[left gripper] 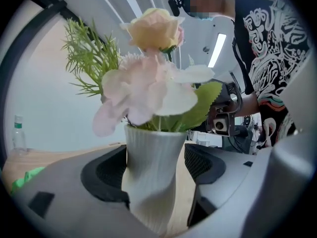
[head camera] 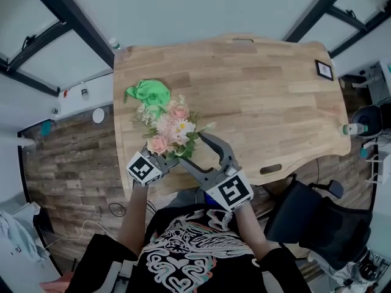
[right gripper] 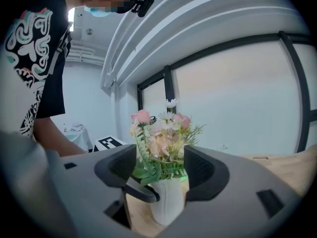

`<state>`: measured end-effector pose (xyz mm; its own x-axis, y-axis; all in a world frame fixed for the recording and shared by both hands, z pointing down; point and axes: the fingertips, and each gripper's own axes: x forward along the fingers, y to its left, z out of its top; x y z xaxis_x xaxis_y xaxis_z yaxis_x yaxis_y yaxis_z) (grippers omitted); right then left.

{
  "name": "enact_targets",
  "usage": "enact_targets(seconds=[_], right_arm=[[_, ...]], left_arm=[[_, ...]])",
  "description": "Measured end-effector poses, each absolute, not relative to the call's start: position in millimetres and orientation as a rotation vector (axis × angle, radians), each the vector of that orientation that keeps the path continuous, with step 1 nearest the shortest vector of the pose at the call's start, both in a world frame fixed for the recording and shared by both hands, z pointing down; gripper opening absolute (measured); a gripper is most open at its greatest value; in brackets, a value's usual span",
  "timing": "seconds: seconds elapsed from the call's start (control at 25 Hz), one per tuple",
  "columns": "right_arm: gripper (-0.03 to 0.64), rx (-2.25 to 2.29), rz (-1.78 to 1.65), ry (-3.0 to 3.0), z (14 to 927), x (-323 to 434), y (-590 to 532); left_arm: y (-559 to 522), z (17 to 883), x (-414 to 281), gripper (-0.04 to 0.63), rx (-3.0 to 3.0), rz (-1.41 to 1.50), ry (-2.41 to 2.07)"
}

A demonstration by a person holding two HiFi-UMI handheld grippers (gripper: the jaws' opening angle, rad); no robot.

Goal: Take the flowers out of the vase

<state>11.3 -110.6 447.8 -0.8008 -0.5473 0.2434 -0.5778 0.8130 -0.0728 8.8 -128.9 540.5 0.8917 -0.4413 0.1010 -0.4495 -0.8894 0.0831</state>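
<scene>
We have the left gripper (left gripper: 157,171) jaws open around the vase (left gripper: 152,150) and the right gripper (right gripper: 161,171) jaws open near it; next we likely clamp the vase and pinch the flowers (right gripper: 161,135).

The white ribbed ceramic vase (left gripper: 151,177) stands upright on the pale wooden table (head camera: 263,102), near the edge closest to me. I see the bunch of pink, peach and white flowers with green sprigs (head camera: 173,127) sitting in its mouth, stems inside.
</scene>
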Motion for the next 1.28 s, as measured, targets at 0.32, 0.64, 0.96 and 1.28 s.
enact_targets(seconds=[0.32,0.64,0.96,1.28], right_arm=[[0.270,0.863,0.166,-2.751,453.8,-1.9,-123.5],[0.268,0.897,0.120,-2.731,457.1,-7.9,-134.8],[0.270,0.907,0.128,-2.717,460.4,-17.1,-142.6],[0.267,0.962,0.064,-2.702,464.3,-19.1,-151.3]], left_arm=[[-133.4,535.9,17.0,0.345,2.921,0.110,-0.681],[-135.4,537.3,18.3,0.341,2.942,0.148,-0.607],[-133.9,544.4,19.2,0.337,2.997,0.209,-0.597],[-134.8,540.5,19.8,0.334,2.969,0.187,-0.599]])
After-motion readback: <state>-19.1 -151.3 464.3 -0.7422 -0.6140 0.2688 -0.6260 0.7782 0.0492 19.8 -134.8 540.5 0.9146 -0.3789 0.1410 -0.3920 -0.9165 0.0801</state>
